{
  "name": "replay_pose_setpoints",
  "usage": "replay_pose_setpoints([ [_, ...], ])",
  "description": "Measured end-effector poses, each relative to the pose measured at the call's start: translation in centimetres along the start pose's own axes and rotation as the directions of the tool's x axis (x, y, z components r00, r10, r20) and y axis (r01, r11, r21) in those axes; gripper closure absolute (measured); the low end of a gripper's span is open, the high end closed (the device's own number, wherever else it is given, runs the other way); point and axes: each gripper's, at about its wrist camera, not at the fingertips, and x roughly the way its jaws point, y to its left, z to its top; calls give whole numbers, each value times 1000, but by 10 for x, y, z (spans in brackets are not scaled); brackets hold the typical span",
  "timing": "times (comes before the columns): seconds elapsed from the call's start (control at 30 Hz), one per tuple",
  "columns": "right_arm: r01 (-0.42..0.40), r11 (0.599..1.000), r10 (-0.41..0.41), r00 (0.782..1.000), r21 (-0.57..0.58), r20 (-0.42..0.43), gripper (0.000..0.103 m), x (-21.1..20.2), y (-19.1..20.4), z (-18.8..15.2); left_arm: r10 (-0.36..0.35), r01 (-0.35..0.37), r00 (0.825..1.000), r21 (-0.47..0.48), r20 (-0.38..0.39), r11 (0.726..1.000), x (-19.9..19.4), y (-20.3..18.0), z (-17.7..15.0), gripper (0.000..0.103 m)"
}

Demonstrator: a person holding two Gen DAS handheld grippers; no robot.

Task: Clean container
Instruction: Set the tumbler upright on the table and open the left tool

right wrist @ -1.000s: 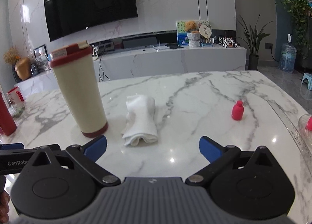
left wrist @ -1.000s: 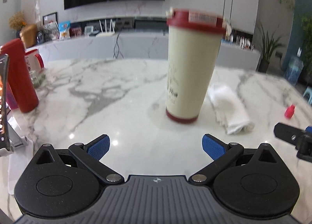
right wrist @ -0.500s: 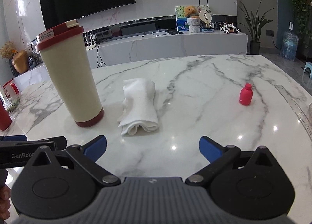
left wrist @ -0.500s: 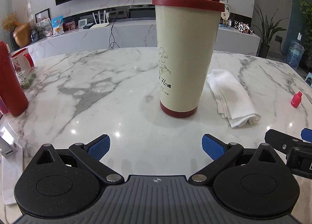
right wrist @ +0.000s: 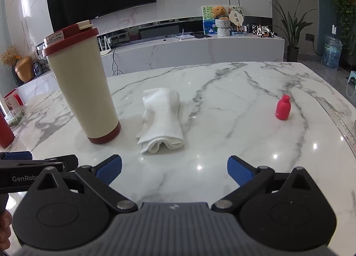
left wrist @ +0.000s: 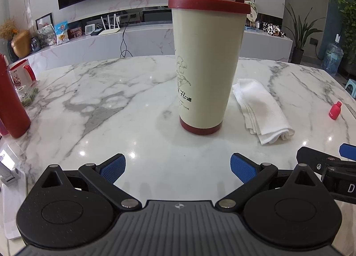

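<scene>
You are lining your left gripper (left wrist: pixel 178 168), fingers spread wide and empty, on the upright lidded cup (left wrist: pixel 205 66) mid-surface, while your right gripper (right wrist: pixel 174 170), likewise open, is facing the folded white cloth (right wrist: pixel 162 120) just right of it, ready for wiping.

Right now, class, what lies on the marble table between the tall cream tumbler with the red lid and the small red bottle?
A folded white cloth lies between the tumbler and the bottle; the right wrist view shows it best.
</scene>
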Motion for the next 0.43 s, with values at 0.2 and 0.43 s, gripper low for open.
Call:
replay_pose_setpoints([
  [0.2, -5, 1000, 5, 1000, 6, -8, 1, 2, -1, 0, -3, 3, 1000, 3, -1, 1000, 1, -1, 0, 0],
  [0.43, -8, 1000, 9, 1000, 6, -17, 1, 3, -1, -1, -7, 7, 1000, 3, 0, 1000, 1, 0, 0, 0],
])
